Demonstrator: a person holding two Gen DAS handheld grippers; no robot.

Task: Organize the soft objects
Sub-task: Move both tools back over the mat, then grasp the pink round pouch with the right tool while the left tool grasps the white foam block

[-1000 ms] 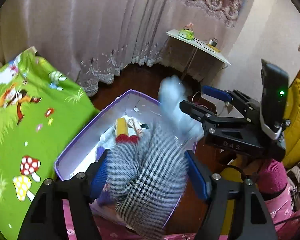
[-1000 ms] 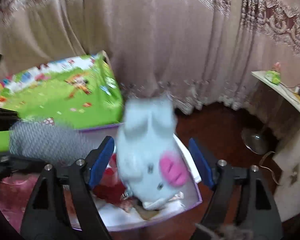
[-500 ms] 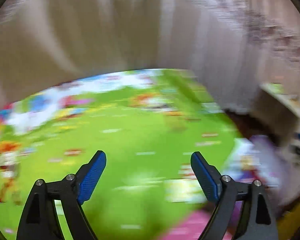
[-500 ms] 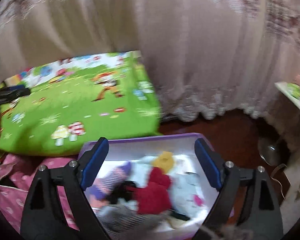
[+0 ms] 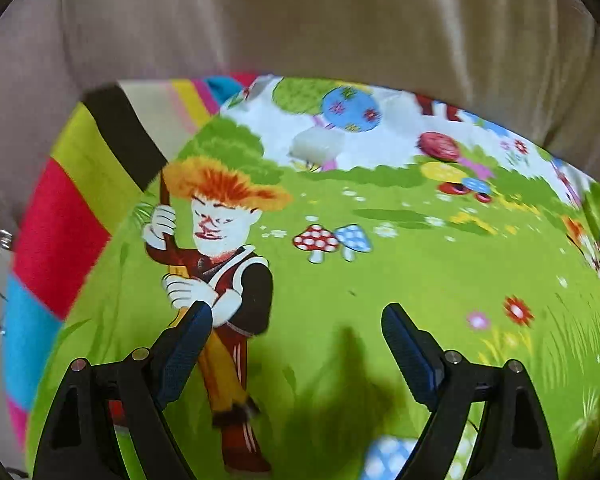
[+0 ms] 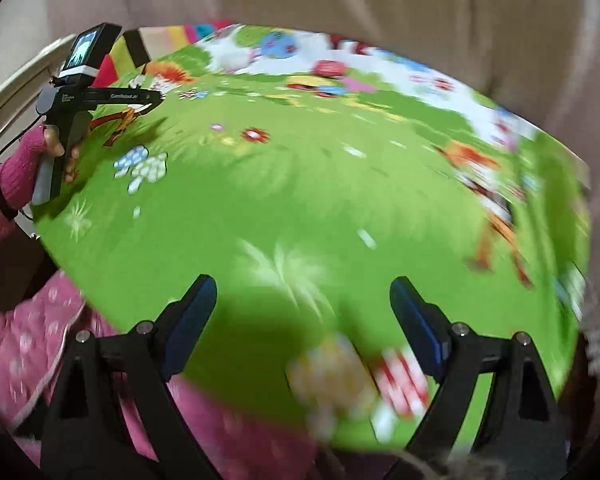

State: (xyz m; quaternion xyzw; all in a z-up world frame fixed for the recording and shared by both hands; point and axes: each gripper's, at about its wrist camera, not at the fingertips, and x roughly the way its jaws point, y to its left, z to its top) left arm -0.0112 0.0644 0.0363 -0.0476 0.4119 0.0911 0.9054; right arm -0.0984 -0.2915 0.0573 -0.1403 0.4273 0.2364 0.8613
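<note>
Your left gripper hangs above the green cartoon bedspread, its blue-padded tongs spread wide with nothing between them; the left finger overlaps the printed boy with orange hair, and the printed red and blue mushrooms lie farther out, towards the beige curtain at the far side. To the far left a striped pillow (red, yellow, blue and black bands) pokes out from under the spread. Your right gripper is likewise spread and empty over the near part of the same bedspread, which is smeared by motion on the right. In that view your left hand, in a pink knitted sleeve, grips the other tool's handle at the far left edge of the bed, and a pink quilted cover lies at the near left. No soft toy or other loose soft object shows in either view, so you cannot tell where they are.
</note>
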